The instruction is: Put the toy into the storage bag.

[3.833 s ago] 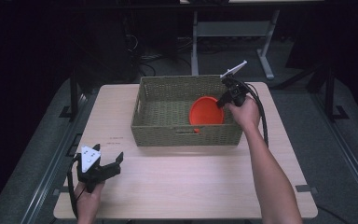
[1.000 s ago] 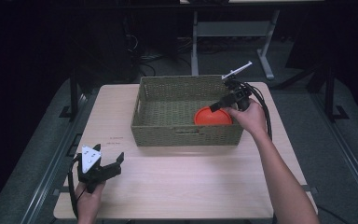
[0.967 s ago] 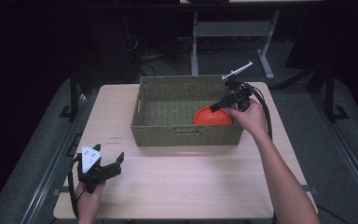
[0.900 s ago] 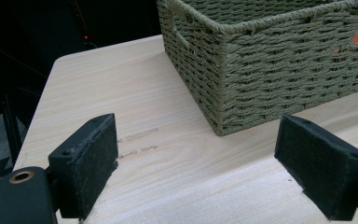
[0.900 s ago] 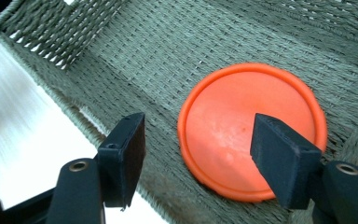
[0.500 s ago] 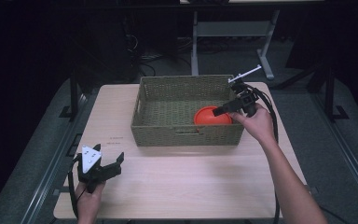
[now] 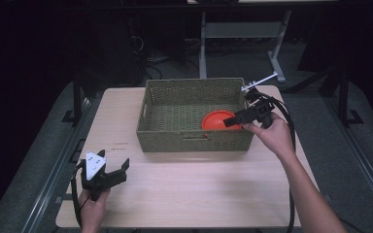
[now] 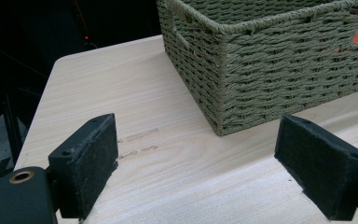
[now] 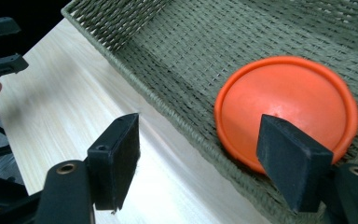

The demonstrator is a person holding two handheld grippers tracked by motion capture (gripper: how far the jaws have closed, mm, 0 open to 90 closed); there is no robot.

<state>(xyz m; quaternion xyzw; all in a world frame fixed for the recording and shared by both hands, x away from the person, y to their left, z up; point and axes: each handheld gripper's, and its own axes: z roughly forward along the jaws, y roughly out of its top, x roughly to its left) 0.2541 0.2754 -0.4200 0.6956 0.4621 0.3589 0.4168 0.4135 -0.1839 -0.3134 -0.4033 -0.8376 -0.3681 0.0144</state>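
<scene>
Woven green basket at the table's far middle, holding one orange disc flat in its near-right corner. Right gripper raised above the basket's right wall, jaws spread wide and holding nothing, one over the disc, the other over the near wall. Left gripper low at the near-left corner, jaws likewise apart and empty.

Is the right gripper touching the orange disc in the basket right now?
Apart. The right gripper view shows the right gripper open and holding nothing, its jaws straddling the basket wall, with the orange disc lying flat on the woven floor beyond.
</scene>
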